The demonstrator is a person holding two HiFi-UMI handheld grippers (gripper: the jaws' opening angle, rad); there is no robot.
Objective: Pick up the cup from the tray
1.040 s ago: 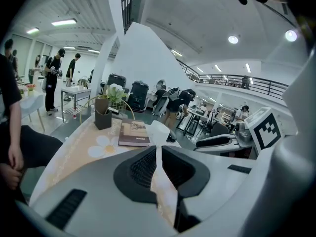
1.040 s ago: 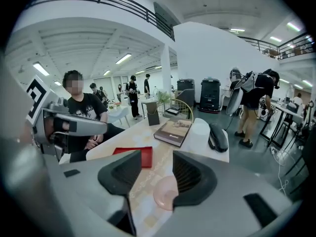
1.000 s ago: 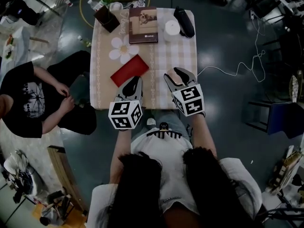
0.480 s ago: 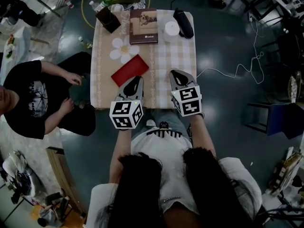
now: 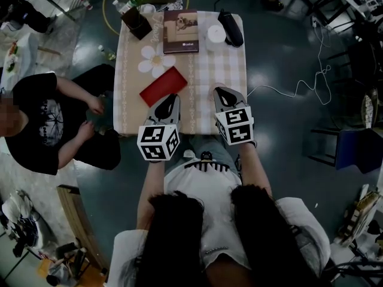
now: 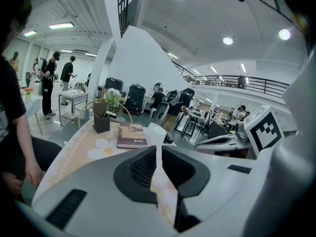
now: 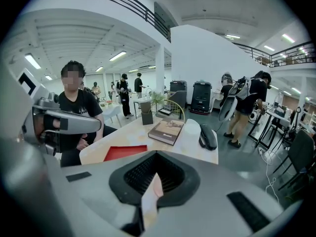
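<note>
Right gripper (image 5: 221,92) had just snapped shut on nothing. Left gripper (image 5: 173,98) was also pressed together, empty. Both sat at the table's (image 5: 206,70) near edge. Cup (image 5: 216,34) stood near the far edge, untouched, so the pick hadn't started.

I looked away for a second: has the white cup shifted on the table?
No. The cup stands between the book and the black object, just as before.

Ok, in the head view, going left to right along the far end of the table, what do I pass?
dark holder → book → white cup → black device
</note>
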